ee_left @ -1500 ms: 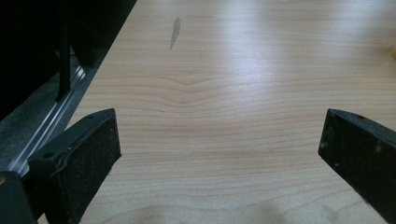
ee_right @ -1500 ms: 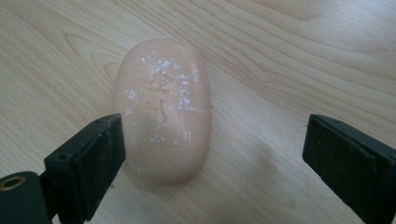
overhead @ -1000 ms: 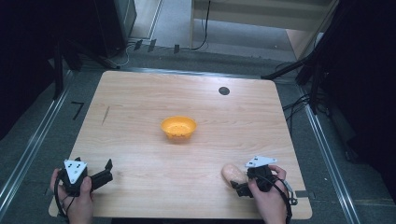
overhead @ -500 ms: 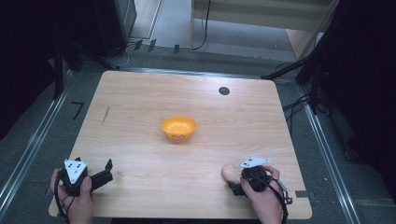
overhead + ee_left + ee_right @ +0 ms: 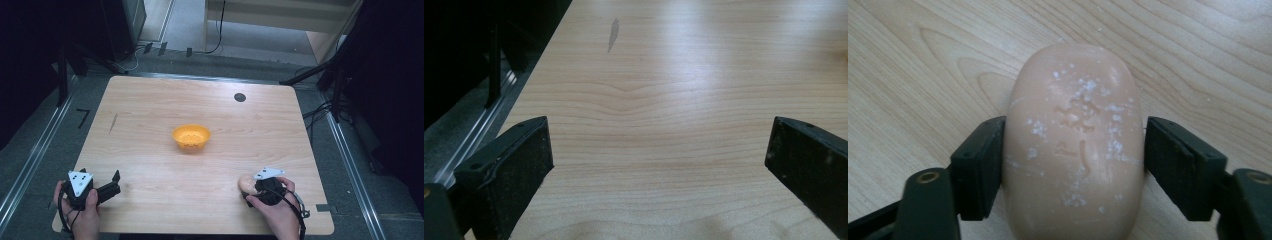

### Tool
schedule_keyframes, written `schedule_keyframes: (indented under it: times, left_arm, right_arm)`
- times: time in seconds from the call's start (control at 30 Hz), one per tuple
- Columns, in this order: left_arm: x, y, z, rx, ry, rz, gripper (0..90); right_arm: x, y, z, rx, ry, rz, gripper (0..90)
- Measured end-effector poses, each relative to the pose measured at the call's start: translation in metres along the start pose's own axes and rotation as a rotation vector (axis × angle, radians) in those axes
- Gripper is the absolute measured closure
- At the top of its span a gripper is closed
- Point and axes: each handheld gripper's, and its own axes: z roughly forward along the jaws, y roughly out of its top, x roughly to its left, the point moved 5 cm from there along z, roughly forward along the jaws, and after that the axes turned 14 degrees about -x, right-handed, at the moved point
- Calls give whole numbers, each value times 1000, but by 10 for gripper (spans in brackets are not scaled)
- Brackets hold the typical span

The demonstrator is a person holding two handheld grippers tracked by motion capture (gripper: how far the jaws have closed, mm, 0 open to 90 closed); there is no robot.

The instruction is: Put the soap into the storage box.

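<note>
You are gripping the soap bar (image 5: 1073,145) in your right tongs (image 5: 1075,150) on the desk (image 5: 150,125), near and right of the orange bowl (image 5: 191,137), while your left tongs (image 5: 659,150) are idling open, with any transfer apparently remaining.

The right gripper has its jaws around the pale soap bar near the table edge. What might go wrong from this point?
1. The soap bar is smooth and rounded, and the right gripper holds it by its curved sides, so it may slip out when lifted.
2. It sits near the table's front edge, so a dropped bar may fall off.
3. If it goes to the orange bowl, that light bowl may slide; the left gripper is open and far from it.
</note>
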Motion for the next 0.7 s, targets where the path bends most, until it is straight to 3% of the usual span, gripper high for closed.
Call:
schedule_keyframes:
  times: [0.43,0.7]
  left_arm:
    - [0,0,0,0,-4,-1,0]
    - [-1,0,0,-4,-8,0,0]
  right_arm:
    - [0,-1,-2,1,27,-20,332]
    - [-3,-3,-2,-43,28,-23,332]
